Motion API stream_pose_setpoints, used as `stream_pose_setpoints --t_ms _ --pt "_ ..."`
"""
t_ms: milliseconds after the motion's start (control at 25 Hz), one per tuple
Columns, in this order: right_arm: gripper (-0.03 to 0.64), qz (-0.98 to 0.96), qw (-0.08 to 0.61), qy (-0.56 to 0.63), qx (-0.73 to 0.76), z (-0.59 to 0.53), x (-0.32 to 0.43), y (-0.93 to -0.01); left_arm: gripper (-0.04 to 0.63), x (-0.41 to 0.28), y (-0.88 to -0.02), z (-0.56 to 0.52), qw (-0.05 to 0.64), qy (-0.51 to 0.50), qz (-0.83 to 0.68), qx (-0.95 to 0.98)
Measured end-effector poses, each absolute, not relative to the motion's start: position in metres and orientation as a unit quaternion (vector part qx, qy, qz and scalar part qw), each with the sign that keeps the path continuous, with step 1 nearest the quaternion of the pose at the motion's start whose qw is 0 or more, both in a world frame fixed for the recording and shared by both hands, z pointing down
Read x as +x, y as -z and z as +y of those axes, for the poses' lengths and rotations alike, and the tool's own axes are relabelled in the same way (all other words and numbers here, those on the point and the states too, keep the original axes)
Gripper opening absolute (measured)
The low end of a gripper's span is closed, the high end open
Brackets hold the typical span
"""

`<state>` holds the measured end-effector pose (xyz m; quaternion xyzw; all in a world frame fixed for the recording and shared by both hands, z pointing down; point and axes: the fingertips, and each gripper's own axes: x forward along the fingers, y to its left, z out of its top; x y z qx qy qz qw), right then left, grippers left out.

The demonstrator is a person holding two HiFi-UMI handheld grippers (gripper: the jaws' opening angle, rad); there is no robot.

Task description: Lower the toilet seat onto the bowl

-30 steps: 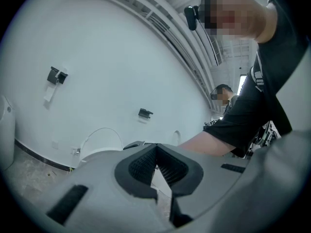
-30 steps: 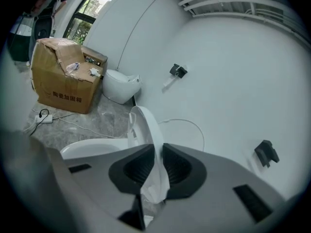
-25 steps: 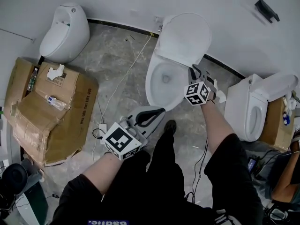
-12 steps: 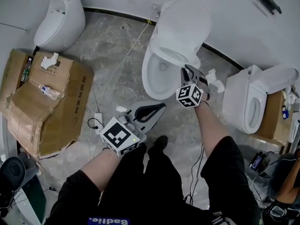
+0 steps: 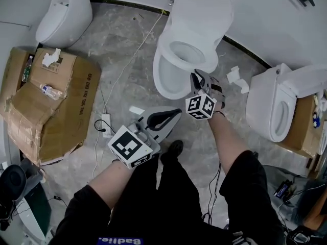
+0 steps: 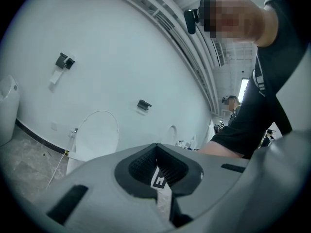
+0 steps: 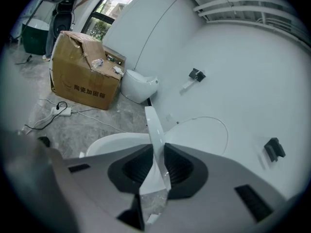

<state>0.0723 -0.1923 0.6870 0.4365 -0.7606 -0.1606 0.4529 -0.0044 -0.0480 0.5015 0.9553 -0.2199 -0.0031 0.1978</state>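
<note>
A white toilet stands at the top middle, with its bowl point(image 5: 166, 80) open and its lid point(image 5: 204, 9) upright against the wall. The toilet seat point(image 5: 204, 64) hangs tilted partway between lid and bowl. My right gripper point(image 5: 195, 78) is shut on the seat's front rim. In the right gripper view that rim point(image 7: 154, 130) stands edge-on between the pads of the right gripper point(image 7: 155, 164), whose jaws have just been opening a little. My left gripper point(image 5: 176, 115) hovers over the floor in front of the bowl, shut on nothing. The left gripper view shows its tips point(image 6: 156, 147) meeting.
A cardboard box point(image 5: 48, 106) fills the left floor, with a white floor-standing fixture point(image 5: 64, 11) behind it. A second toilet point(image 5: 278, 106) stands at the right. A power strip point(image 5: 106, 125) and its cable lie left of the bowl. The person's legs are below.
The seat has swung down from against the lid to partway above the bowl, the right gripper coming down and towards me with it. The left gripper has sunk slightly.
</note>
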Motion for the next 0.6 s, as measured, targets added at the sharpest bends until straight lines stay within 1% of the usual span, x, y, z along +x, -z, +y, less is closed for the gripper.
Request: stream_pose_setpoints --t_ms 160,600 --pt "0.072 -0.769 0.448 0.165 0.425 -0.182 0.069 -0.698 0.014 -0.003 -0.513 -0.052 0.207 0.003 -0.233 0.95" --pt "0.071 -0.778 0.464 0.191 0.379 -0.153 0.055 -0.736 0.014 0.005 -0.538 -0.042 0.223 -0.016 -0.231 0.947"
